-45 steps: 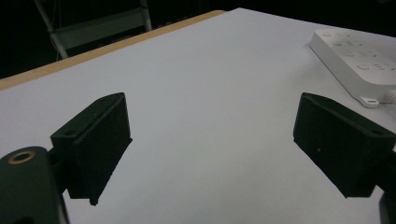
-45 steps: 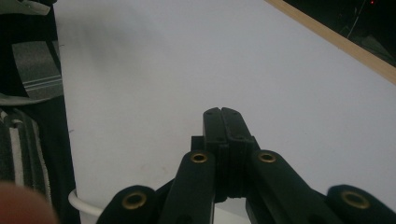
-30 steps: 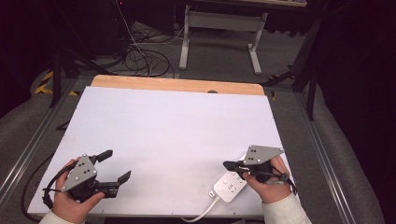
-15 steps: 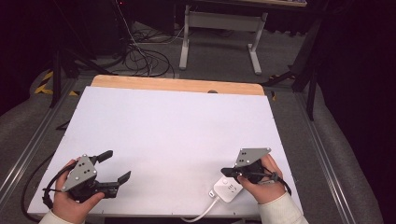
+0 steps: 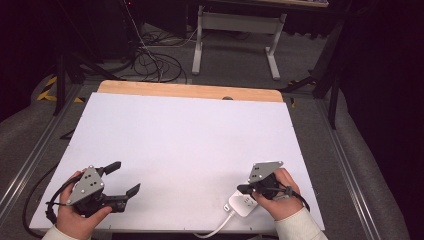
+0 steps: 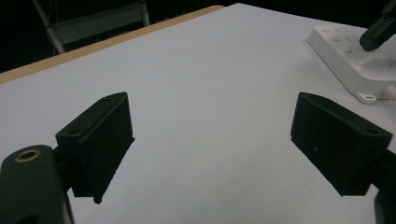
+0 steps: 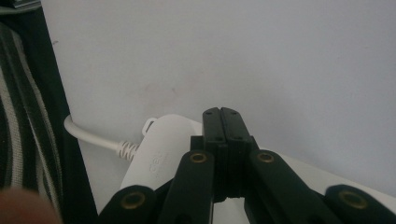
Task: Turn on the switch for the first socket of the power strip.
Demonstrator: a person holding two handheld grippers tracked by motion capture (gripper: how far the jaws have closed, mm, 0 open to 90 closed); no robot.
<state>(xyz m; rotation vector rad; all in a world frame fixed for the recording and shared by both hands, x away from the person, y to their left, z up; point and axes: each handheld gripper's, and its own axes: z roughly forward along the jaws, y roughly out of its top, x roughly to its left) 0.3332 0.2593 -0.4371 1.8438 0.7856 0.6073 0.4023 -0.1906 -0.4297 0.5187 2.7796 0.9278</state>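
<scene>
A white power strip [image 5: 240, 205] lies near the table's front edge at the right, its white cable [image 5: 216, 229] running off the front. My right gripper [image 5: 243, 189] is shut with nothing between its jaws, and its tips hang just over the strip's top face. The right gripper view has the closed jaws [image 7: 221, 122] over the strip [image 7: 161, 147], with the cable [image 7: 93, 138] leaving to the left. At the front left my left gripper [image 5: 126, 177] stands open and holds nothing. Its view [image 6: 212, 140] looks across bare table toward the strip [image 6: 350, 60] and the right gripper's tip [image 6: 377, 36].
The white table top [image 5: 190, 145] has a wooden strip [image 5: 190, 91] along its far edge. Metal rails [image 5: 345, 165] run along both sides. A desk frame [image 5: 235, 35] and floor cables [image 5: 150, 60] lie beyond the table. A striped sleeve [image 7: 21, 121] shows beside the strip.
My right gripper has sunk toward the power strip and shifted slightly left, still shut. The left gripper has stayed where it was.
</scene>
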